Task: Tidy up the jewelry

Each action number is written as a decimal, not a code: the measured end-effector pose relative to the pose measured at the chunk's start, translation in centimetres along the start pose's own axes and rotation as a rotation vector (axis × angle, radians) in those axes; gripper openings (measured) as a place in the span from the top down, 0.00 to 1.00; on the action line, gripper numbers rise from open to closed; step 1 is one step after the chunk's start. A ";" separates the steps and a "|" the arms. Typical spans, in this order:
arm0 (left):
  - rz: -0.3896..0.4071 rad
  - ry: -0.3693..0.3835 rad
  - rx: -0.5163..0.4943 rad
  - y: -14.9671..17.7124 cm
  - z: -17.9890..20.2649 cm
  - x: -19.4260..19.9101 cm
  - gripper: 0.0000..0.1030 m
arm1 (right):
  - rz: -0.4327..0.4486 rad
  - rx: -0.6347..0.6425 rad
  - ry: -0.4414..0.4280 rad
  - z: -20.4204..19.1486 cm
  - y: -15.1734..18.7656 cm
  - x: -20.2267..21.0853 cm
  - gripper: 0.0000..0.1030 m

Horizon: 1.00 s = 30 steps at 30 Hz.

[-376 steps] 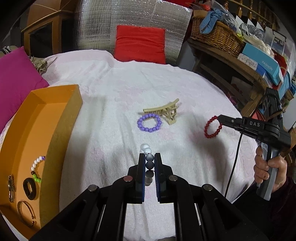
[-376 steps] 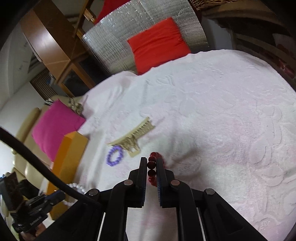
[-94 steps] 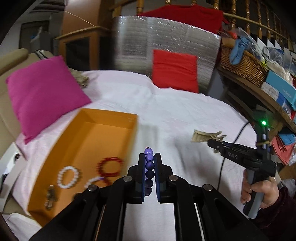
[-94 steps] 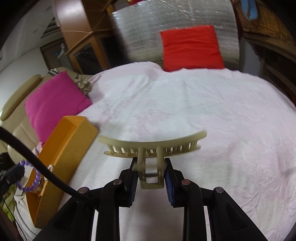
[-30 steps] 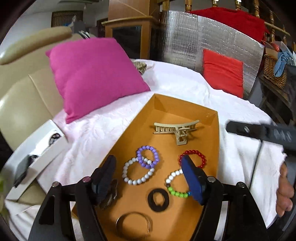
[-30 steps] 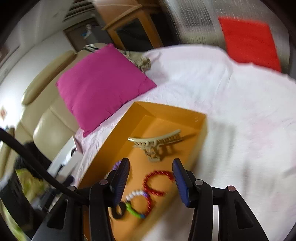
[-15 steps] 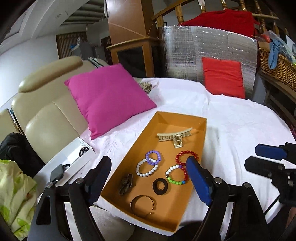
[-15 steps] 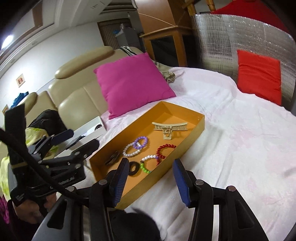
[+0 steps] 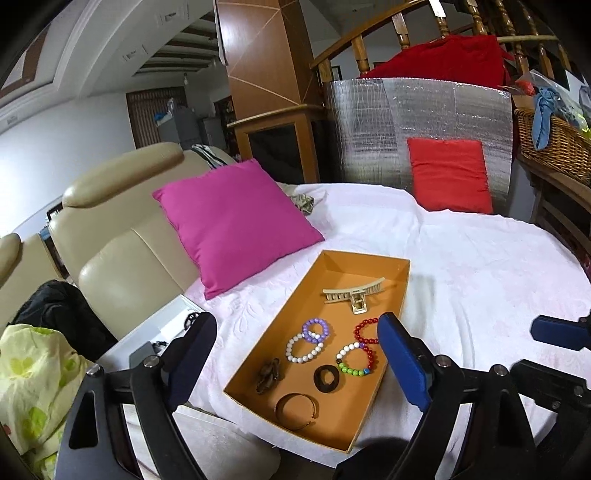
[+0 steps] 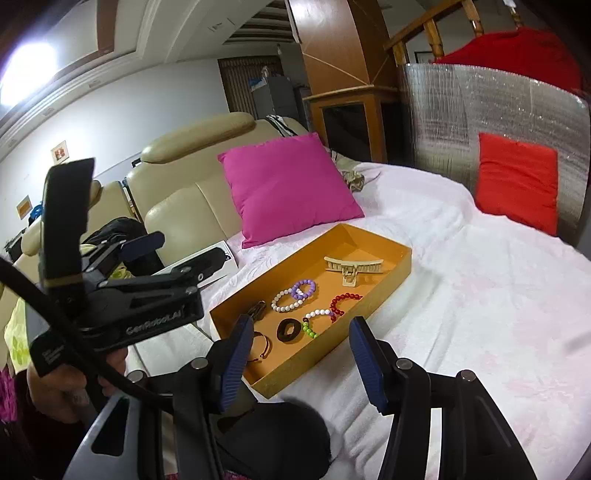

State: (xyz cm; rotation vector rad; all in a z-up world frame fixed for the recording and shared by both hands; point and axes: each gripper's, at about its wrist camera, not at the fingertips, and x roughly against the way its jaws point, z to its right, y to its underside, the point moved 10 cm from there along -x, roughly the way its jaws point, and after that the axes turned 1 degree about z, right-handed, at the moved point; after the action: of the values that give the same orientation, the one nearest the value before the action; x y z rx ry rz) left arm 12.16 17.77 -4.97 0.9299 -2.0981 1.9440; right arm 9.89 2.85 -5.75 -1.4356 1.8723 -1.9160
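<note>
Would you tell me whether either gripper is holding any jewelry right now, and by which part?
Nothing is held: left gripper and right gripper are both open and empty.

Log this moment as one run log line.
left gripper: open, empty | right gripper: open, empty | hair claw, bracelets: in orange tray

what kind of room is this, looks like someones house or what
Most likely a lived-in home living room: a beige leather sofa with a magenta square cushion, a wooden stair railing behind, and a wicker basket of clutter on a shelf.
</note>
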 end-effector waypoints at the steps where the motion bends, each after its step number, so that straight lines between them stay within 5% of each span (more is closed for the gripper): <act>1: 0.007 -0.005 -0.003 -0.1 0.0 0.3 0.13 | 0.007 0.002 0.000 0.0 0.0 0.4 0.44; 15: 0.031 -0.043 -0.050 -0.7 0.5 2.2 0.12 | 0.072 0.003 0.053 1.5 0.2 4.7 0.41; 30: 0.013 -0.107 -0.051 0.6 -1.9 4.0 0.11 | -0.038 -0.085 0.053 -0.2 2.1 1.3 0.40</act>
State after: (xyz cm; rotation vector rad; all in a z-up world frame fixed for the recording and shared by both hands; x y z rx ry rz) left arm 8.11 18.12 -3.19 1.0345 -2.2062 1.8764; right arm 7.91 1.66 -6.71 -1.4692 1.9863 -1.9317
